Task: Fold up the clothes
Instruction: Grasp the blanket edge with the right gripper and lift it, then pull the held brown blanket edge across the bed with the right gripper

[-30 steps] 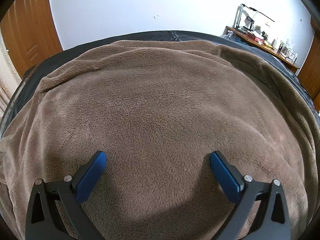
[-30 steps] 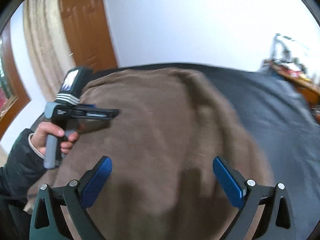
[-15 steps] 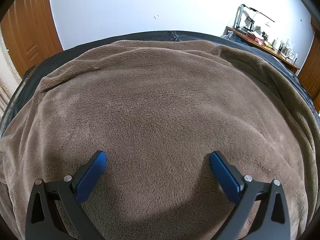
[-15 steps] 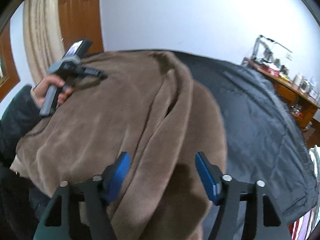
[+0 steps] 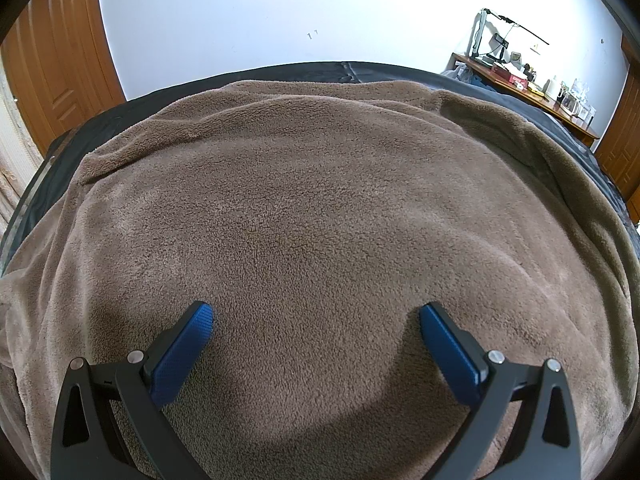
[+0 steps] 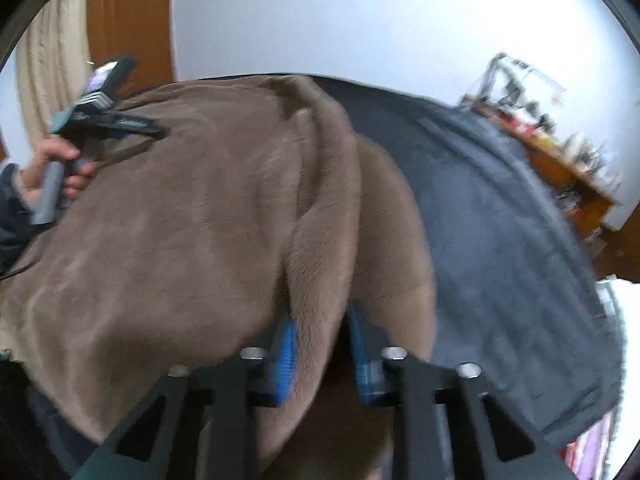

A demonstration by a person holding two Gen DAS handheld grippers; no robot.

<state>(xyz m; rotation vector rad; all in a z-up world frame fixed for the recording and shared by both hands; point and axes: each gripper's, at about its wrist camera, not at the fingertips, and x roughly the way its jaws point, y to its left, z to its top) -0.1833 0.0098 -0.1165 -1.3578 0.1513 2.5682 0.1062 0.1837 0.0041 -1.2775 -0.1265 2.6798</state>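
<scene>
Brown fleece garment lies spread over the dark bed cover; its thick fold could slip, being plush and bulky, from the right gripper, clamped on it at the garment's near edge. Left gripper hovers wide over the garment, gripping nothing

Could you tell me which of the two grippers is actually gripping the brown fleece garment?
The right gripper: its blue pads pinch a ridge of the brown fleece garment. The left gripper is open above it.
</scene>
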